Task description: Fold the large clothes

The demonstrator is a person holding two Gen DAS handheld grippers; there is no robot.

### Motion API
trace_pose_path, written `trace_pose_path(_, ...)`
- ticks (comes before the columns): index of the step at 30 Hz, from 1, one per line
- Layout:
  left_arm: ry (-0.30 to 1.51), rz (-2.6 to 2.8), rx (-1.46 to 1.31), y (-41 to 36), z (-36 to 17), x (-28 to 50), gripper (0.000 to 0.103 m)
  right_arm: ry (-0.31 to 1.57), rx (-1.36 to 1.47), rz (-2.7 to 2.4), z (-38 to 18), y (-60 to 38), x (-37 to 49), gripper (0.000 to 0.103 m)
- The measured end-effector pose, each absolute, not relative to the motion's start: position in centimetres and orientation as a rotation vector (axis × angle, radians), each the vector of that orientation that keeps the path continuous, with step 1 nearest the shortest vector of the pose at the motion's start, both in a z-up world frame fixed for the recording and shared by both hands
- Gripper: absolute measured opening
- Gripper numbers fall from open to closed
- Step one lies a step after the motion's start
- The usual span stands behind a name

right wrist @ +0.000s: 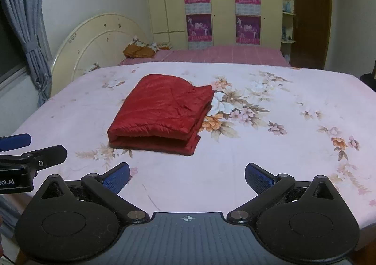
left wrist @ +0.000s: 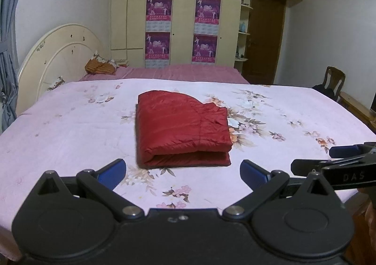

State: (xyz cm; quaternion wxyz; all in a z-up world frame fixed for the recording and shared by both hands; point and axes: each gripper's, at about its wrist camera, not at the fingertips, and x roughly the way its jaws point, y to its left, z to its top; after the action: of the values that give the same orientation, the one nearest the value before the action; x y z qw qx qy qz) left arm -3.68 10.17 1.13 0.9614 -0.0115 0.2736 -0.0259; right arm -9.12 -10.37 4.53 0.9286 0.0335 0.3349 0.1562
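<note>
Folded red jacket (left wrist: pixel 182 128) on a floral bed sheet (left wrist: pixel 70 128), seen past the left gripper (left wrist: pixel 183 171).

The jacket is the landmark: it lies flat as a thick, squarish bundle, its doubled fold edge facing the camera. Just in front of it, the left gripper's blue-padded fingers (left wrist: pixel 112 172) stand spread wide, one to each side of the jacket's near edge, touching neither it nor each other. To the jacket's right, near the frame edge, the right gripper (left wrist: pixel 333 159) reaches in sideways above the sheet, apart from the jacket; its jaw state is unclear. Behind the jacket runs a pink striped bedspread (left wrist: pixel 178 72), then a cream wardrobe (left wrist: pixel 183 18) bearing four purple posters (left wrist: pixel 158 8). Behind and left stands a rounded cream headboard (left wrist: pixel 61 53).
</note>
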Motion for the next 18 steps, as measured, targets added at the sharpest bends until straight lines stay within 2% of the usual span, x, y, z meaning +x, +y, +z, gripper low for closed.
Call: trace_pose_path(18,0.553,-0.066,-0.004,9.6,1.2,-3.6,0.103,0.684,0.074,0.302,4.9,-11.5,-9.4,0.103)
